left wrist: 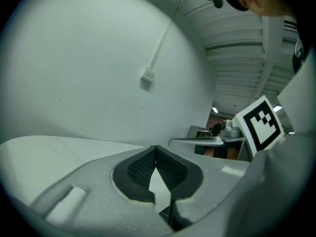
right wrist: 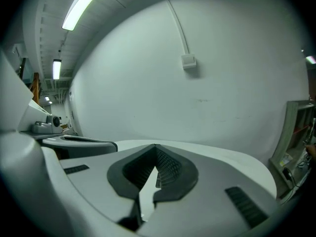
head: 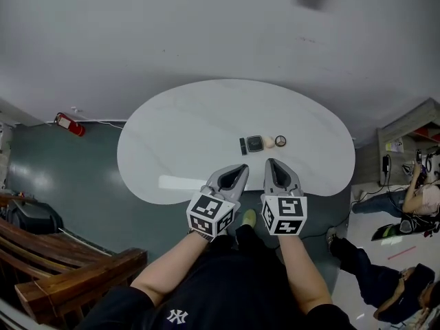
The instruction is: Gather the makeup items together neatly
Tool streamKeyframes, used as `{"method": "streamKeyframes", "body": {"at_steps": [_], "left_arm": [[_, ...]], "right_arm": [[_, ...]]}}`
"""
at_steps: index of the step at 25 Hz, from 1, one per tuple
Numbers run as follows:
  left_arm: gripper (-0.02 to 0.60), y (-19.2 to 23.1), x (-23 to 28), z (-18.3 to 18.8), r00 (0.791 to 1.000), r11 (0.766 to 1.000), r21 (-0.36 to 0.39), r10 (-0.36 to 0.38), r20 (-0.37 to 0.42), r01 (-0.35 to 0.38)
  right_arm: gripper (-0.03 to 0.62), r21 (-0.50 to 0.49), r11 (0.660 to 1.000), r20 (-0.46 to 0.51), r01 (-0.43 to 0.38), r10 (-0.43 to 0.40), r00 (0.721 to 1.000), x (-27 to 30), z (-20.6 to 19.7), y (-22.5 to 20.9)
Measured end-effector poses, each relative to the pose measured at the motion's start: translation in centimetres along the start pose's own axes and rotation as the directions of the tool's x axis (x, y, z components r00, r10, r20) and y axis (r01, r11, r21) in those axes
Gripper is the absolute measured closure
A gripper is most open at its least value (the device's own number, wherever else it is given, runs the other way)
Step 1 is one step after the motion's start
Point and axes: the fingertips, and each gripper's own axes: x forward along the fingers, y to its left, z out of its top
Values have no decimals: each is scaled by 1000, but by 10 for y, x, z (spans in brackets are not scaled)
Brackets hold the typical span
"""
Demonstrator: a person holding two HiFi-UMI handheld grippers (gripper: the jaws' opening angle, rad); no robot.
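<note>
In the head view, a slim dark stick [head: 243, 146], a square compact [head: 255, 143], a pale round piece [head: 269, 142] and a small dark pot [head: 280, 141] lie in a close row on the white counter [head: 179, 136], so the gathering looks essentially done. The left gripper [head: 241, 168] and right gripper [head: 270, 162] hover near the row without touching it. In the left gripper view the fingers [left wrist: 138, 169] meet at the tips, empty. The right gripper view shows the same: fingers [right wrist: 170, 168] together, holding nothing.

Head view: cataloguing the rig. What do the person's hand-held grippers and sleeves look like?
The left hand-held gripper and right hand-held gripper have pale grey shells and black ribbed pads, each with a white cube of black square markers. No cables are visible. The person wears a black short-sleeved top.
</note>
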Motion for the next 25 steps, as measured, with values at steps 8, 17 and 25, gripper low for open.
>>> {"method": "streamKeyframes", "body": {"at_steps": [8, 17, 25], "left_arm": [[572, -17, -29, 20, 998, 999, 28, -34, 53, 32], [572, -28, -45, 35, 995, 998, 46, -49, 88, 45], [572, -20, -50, 36, 995, 998, 58, -19, 96, 14]], "right_arm": [[580, -38, 999, 43, 20, -18, 999, -33, 17, 24], [580, -66, 997, 86, 27, -21, 996, -54, 32, 33], [580, -70, 998, 89, 5, 1, 996, -57, 29, 38]]}}
